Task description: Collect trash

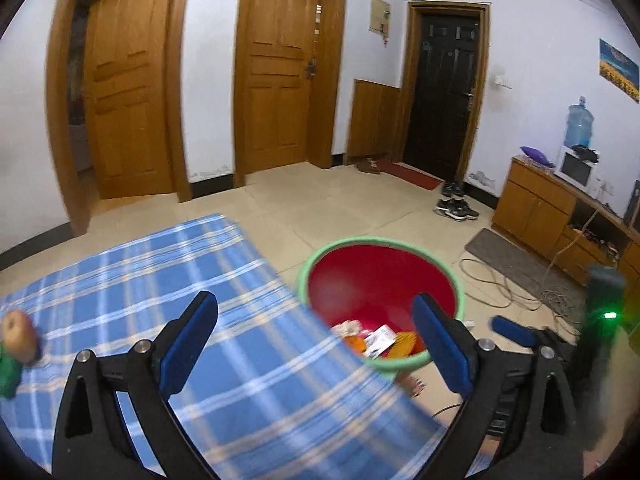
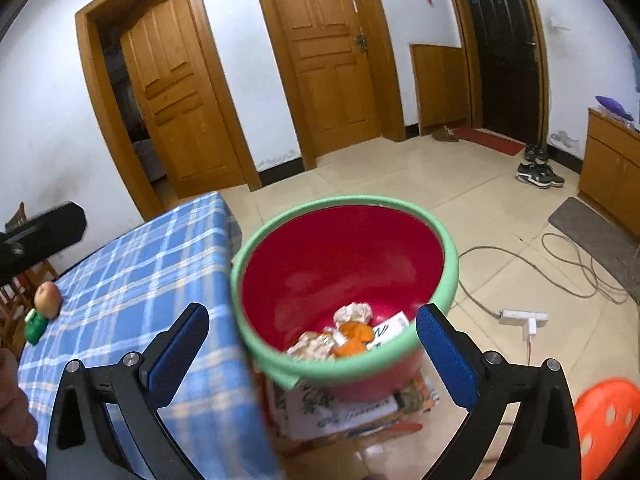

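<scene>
A red basin with a green rim point(image 2: 344, 216) stands on a cardboard box beside the table. It also shows in the left wrist view point(image 1: 384, 242). Inside lie crumpled paper point(image 2: 354, 312), orange peel point(image 2: 354, 338) and a white carton point(image 2: 390, 328). My right gripper point(image 2: 312, 344) is open and empty, just above the basin's near rim. My left gripper point(image 1: 316, 344) is open and empty over the table edge. An apple point(image 1: 18, 334) and a green object point(image 1: 8, 372) lie at the table's far left.
The table wears a blue plaid cloth point(image 1: 168, 280). The cardboard box point(image 2: 344, 412) holds the basin. An orange stool point(image 2: 608, 416) is at the right. Cables and a power strip point(image 2: 524, 316) lie on the tiled floor. A wooden cabinet point(image 1: 552, 208) stands at the right.
</scene>
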